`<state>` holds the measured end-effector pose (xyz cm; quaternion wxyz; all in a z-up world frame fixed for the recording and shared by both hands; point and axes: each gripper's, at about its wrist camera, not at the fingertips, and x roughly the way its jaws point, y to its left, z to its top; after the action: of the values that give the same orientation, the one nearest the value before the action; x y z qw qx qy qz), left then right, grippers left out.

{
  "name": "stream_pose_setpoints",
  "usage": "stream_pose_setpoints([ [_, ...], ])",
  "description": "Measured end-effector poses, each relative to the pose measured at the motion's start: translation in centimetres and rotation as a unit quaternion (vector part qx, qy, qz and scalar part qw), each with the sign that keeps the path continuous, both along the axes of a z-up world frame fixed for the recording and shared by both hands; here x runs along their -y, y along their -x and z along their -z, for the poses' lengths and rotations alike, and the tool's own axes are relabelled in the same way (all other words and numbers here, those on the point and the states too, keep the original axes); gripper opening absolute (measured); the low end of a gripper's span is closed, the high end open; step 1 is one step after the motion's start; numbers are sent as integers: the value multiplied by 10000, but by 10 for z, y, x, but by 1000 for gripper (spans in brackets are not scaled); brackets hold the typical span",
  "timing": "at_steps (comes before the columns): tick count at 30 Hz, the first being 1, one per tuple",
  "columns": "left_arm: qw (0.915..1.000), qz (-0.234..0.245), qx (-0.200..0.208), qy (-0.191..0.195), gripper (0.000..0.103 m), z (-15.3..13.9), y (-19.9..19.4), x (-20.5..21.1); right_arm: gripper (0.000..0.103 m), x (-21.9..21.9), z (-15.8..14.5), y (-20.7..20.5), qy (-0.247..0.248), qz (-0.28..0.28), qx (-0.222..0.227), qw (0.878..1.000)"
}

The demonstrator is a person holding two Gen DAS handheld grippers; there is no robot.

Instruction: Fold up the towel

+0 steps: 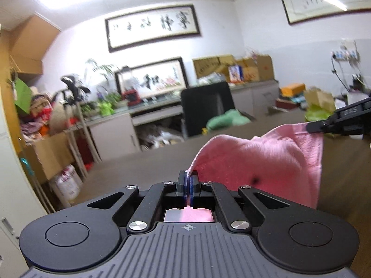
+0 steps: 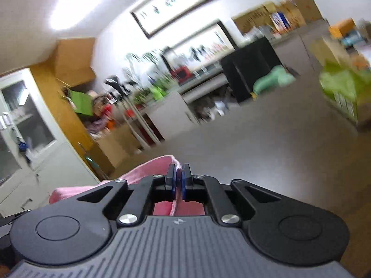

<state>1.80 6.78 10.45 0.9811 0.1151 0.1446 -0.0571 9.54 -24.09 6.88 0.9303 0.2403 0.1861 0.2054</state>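
A pink towel (image 1: 262,162) hangs lifted above the brown table (image 1: 143,169), stretched between both grippers. My left gripper (image 1: 188,178) is shut on one corner of it. The right gripper shows in the left wrist view (image 1: 311,127) at the far right, clamped on the other corner. In the right wrist view my right gripper (image 2: 178,173) is shut on the pink towel (image 2: 143,169), which trails off to its left. The towel has a small dark spot (image 1: 255,180).
A black chair (image 1: 208,106) stands at the table's far side with a green cloth (image 1: 226,119) by it. A green and brown bag (image 1: 320,106) sits on the table at right. Cabinets, boxes and plants line the back wall.
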Motion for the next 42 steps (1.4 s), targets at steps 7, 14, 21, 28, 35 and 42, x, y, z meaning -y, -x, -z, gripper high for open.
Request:
stream_pose_setpoints([
  [7, 9994, -56, 318, -105, 2, -43, 34, -18, 5, 6, -70, 41, 262, -526, 867, 9945],
  [14, 9942, 732, -209, -759, 3, 5, 102, -16, 6, 29, -27, 117, 632, -1255, 203, 9899],
  [21, 9793, 1412, -741, -1251, 13, 62, 151, -16, 17, 37, 35, 168, 602, -1884, -801, 9770],
  [28, 9755, 1715, -578, -1253, 51, 62, 184, -34, 53, 64, 31, 206, 367, -1733, -766, 9812],
  [35, 9788, 1699, -433, -1056, 72, 52, 173, -23, 67, 47, 15, 179, 564, -1554, -771, 9832],
  [42, 9764, 1427, -1332, -920, 72, 74, 102, 20, 77, -2, 36, 125, 1188, -1378, -1305, 9746],
])
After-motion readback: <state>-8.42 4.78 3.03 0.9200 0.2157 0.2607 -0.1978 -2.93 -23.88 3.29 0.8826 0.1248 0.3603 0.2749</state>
